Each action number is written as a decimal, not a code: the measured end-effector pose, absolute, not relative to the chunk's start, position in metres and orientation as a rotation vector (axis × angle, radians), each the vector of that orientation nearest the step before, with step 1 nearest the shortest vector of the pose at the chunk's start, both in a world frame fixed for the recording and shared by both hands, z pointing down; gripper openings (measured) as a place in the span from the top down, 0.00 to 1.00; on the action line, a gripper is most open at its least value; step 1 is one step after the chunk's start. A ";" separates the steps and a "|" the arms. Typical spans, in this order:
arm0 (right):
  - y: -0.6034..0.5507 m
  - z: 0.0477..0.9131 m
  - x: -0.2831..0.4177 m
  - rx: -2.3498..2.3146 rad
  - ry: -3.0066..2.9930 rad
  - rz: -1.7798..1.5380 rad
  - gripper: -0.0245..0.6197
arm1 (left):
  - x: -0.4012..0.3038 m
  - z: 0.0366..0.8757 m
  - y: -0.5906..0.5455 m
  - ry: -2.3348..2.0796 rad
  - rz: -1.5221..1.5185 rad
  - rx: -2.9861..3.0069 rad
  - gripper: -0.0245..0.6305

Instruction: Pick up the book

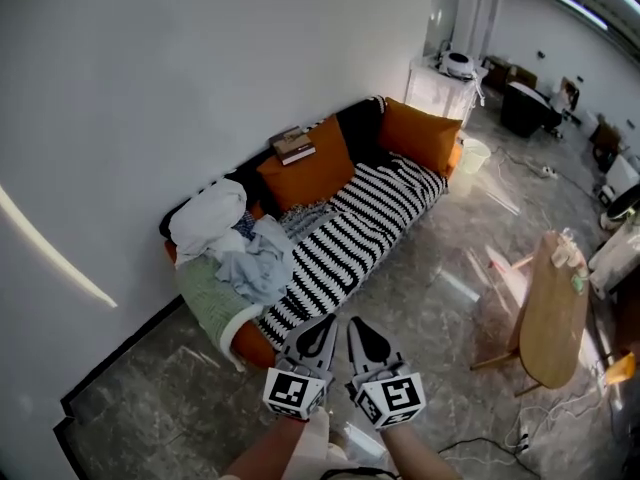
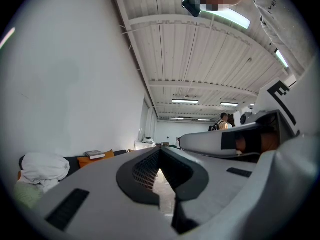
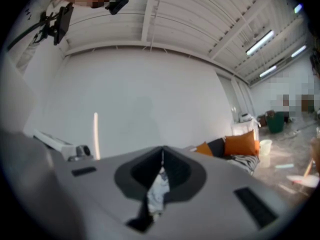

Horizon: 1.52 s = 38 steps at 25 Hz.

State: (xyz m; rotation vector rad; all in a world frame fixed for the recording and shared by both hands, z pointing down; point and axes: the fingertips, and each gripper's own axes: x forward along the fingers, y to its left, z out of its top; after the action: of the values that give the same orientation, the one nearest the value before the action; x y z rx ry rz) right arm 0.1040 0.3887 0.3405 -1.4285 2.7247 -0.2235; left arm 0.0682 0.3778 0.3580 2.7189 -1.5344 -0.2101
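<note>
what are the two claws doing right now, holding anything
left claw: closed, holding nothing
right claw: closed, holding nothing

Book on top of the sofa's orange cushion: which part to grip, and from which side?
Grip the book by its front edge, the one facing the room, coming from the seat side with jaws level, one above and one below. It lies flat atop the nearer orange cushion, close to the wall, so the back edge is probably unreachable.
</note>
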 end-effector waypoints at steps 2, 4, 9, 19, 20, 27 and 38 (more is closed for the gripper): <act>0.374 0.340 0.102 -1.436 2.719 -0.218 0.94 | 0.068 0.358 0.363 -1.520 -0.208 2.726 0.93; 0.359 0.340 0.102 -1.450 2.708 -0.221 0.94 | 0.067 0.357 0.347 -1.509 -0.212 2.735 0.93; 0.321 0.338 0.096 -1.477 2.691 -0.221 0.94 | 0.061 0.358 0.309 -1.484 -0.216 2.743 0.93; 0.273 0.342 0.092 -1.548 2.661 -0.204 0.94 | 0.061 0.360 0.258 -1.407 -0.221 2.778 0.93; 0.269 0.343 0.092 -1.562 2.654 -0.202 0.94 | 0.062 0.361 0.254 -1.395 -0.218 2.782 0.93; 0.254 0.348 0.107 -1.669 2.611 -0.192 0.94 | 0.073 0.365 0.237 -1.330 -0.225 2.794 0.93; 0.227 0.356 0.148 -1.733 2.576 -0.210 0.94 | 0.117 0.371 0.210 -1.260 -0.204 2.808 0.93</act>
State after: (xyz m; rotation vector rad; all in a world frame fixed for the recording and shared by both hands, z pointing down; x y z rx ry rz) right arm 0.1477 0.2272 0.3556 -1.7327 2.5755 -0.2101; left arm 0.1170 0.2098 0.3710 2.8076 -1.2596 -0.2043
